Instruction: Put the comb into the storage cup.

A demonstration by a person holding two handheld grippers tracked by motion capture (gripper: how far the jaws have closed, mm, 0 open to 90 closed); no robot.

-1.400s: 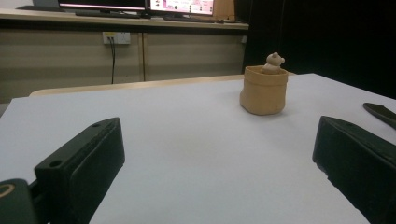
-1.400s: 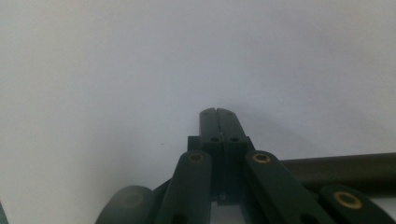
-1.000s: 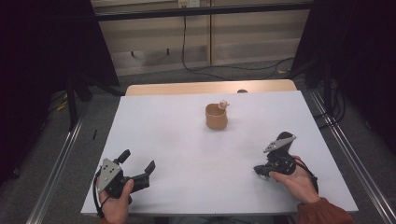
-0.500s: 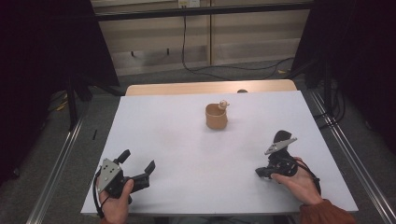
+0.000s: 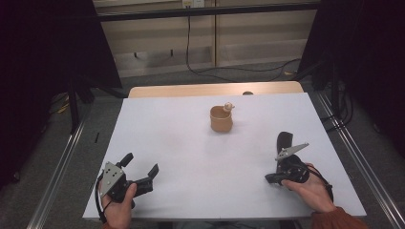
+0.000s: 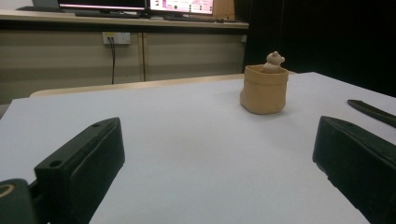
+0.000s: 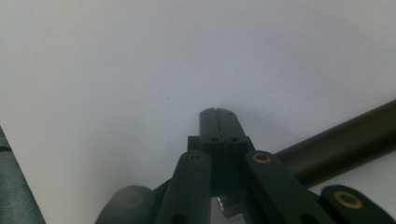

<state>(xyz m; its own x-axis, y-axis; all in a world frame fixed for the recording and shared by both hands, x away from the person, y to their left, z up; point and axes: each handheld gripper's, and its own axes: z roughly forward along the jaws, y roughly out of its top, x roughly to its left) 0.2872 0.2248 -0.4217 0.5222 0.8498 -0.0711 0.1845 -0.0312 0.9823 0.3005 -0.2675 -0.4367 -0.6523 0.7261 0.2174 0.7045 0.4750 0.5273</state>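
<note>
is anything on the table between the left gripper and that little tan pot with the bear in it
Nothing visible. In the left gripper view, bare white table runs from the open left gripper to the tan pot; the high view shows the same.

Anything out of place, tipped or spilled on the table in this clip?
Nothing stands out. The tan pot stands upright with a small figure at its rim. The left gripper is open and the right gripper is shut; both are apart from the pot.

A cable (image 5: 190,43) hangs from a wall socket (image 5: 189,3) behind the white table (image 5: 191,143).
</note>
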